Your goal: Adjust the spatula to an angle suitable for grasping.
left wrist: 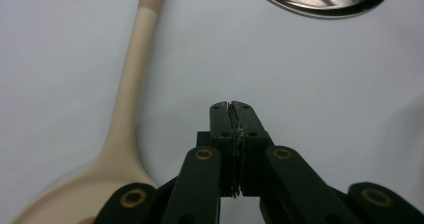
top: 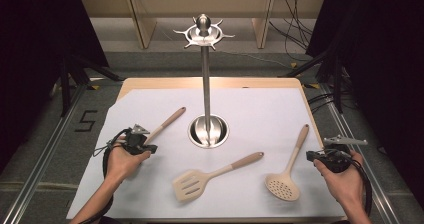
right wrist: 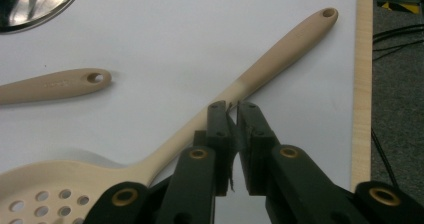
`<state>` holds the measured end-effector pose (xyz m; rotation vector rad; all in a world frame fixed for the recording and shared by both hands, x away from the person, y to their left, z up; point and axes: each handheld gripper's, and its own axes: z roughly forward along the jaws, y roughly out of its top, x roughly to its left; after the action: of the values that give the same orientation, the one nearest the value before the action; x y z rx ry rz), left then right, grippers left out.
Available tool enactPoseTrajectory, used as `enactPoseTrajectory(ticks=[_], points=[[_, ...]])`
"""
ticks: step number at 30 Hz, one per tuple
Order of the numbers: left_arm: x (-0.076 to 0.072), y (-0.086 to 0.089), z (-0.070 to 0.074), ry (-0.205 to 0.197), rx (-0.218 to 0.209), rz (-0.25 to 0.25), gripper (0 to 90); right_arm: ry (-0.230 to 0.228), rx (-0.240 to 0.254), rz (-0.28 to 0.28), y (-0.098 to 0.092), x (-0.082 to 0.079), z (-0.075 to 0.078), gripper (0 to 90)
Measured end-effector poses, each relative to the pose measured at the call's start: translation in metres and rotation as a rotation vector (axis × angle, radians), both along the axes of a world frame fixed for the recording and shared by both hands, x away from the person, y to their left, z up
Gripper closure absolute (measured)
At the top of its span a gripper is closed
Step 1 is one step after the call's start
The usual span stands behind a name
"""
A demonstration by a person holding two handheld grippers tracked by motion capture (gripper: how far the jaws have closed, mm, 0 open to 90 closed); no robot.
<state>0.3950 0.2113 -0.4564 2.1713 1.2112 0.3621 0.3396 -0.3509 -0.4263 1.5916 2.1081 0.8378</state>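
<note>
left gripper (top: 150, 148) – fingers clenched (empty) | right gripper (top: 311, 155) – fingers clenched, beside skimmer (top: 288, 170)

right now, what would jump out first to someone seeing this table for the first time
The tall steel utensil stand rises from its round base at the middle of the white-covered table, its hooks bare. Three beige utensils lie flat around it: a spoon to the left, a slotted turner in front and a perforated skimmer to the right. The left gripper sits over the spoon's bowl end and the right gripper beside the skimmer, both shut on nothing.
</note>
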Motion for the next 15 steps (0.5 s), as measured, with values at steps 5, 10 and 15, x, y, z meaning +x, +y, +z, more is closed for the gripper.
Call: enactPoseTrajectory(ticks=[5, 10, 15], points=[[0.0015, -0.004, 0.0011, 0.024, 0.033, 0.009, 89.1, 0.034, -0.002, -0.005, 0.0039, -0.0014, 0.0015, 90.0], [0.0035, -0.0054, 0.0045, 0.012, 0.054, 0.017, 89.1, 0.063, 0.015, -0.027, 0.0068, -0.0042, 0.0021, 90.0], [0.0039, -0.0067, 0.004, 0.011, 0.06, 0.009, 88.8, 0.061, 0.001, -0.012, 0.0042, -0.0039, 0.0016, 90.0]])
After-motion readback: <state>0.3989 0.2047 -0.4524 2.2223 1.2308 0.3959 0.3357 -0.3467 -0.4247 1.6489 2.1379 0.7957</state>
